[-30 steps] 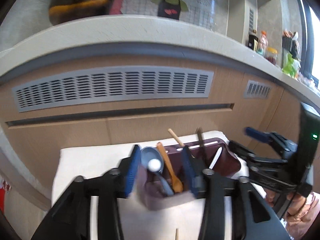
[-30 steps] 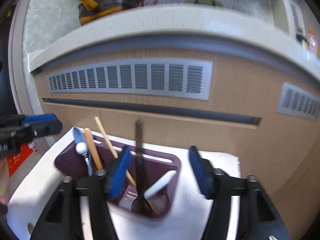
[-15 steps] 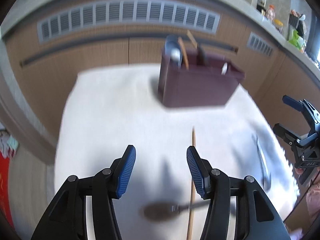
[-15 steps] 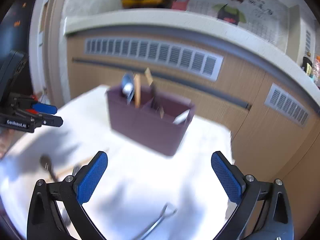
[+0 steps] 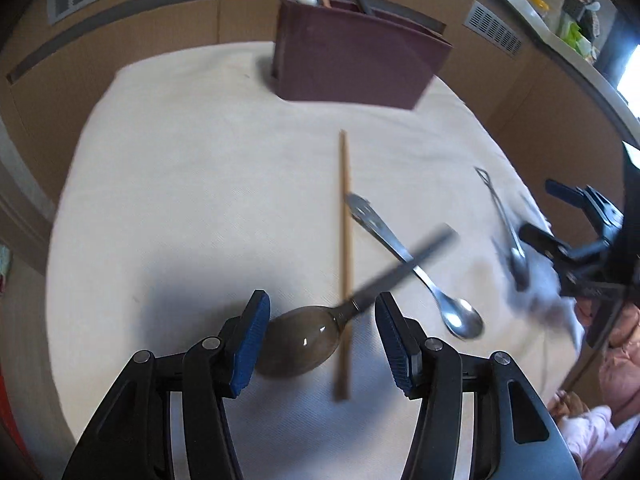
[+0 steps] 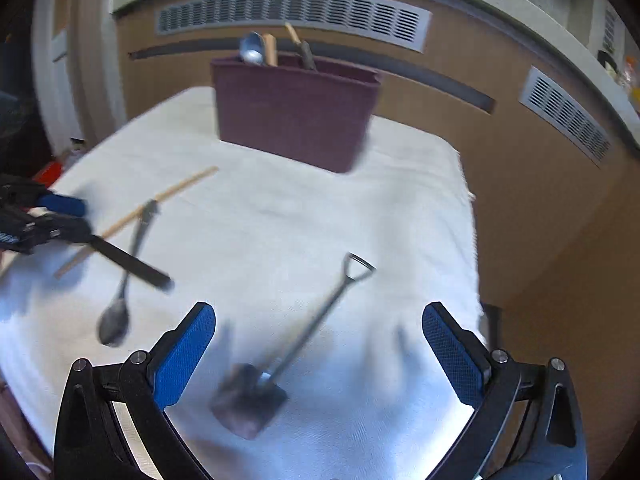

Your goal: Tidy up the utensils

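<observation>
Now L gripper (image 5: 320, 336) half-open over dark spoon (image 5: 304, 344), maybe touching; R gripper (image 6: 319, 354) wide, empty.

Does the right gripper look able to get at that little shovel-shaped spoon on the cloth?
Probably yes. The right gripper is open wide, the shovel-shaped spoon lies between its fingers, and nothing covers it.

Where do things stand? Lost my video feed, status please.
Left gripper open, over the dark spoon. Right gripper wide open above the shovel spoon. Chopstick crosses the dark spoon's handle.
</observation>
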The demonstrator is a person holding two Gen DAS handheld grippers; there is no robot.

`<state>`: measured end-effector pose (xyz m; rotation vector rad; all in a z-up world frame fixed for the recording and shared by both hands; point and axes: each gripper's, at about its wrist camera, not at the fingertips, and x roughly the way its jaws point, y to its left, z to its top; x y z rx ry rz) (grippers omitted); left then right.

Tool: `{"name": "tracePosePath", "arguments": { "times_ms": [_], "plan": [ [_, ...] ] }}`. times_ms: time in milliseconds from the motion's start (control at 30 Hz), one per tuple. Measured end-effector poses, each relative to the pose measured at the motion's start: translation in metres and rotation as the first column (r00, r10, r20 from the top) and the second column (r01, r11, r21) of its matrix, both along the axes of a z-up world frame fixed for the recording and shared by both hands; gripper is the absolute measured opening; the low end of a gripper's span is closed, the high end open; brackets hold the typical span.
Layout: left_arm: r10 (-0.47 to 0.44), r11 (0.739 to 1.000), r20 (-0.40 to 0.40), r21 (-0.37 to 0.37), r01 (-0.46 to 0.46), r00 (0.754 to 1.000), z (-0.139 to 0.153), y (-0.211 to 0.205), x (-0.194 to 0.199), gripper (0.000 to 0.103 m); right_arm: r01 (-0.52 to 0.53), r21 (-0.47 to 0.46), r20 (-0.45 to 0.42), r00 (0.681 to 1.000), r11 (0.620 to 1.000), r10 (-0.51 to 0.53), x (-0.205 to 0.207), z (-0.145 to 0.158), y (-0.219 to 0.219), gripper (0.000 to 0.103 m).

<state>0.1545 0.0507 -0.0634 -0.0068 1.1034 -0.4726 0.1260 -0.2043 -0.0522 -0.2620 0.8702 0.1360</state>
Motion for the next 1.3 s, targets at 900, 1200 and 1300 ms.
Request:
{"name": "tracePosePath", "arguments": {
  "times_ms": [900,1200,1300],
  "plan": [
    [-0.207,0.949,-0.058,0.229,0.215,0.977,0.004,-0.101,0.03,0.013,0.026,0.191,-0.064,0.998,0.981,-0.014,-0.02,-0.002,-0.035,0.047],
    [-0.062,0.988,0.094,0.148,0.048,0.994,0.023,-0.075,0.027,0.012,0.099,0.257,-0.102,0.992,0.961,-0.075,0.007,-0.002,-0.035,0.045],
    [0.055,0.995,0.164,0.069,-0.067,0.985,0.038,-0.055,0.024,0.012,0.112,0.24,-0.138,0.987,0.964,-0.08,0.021,-0.007,-0.021,0.038]
  ]
}}
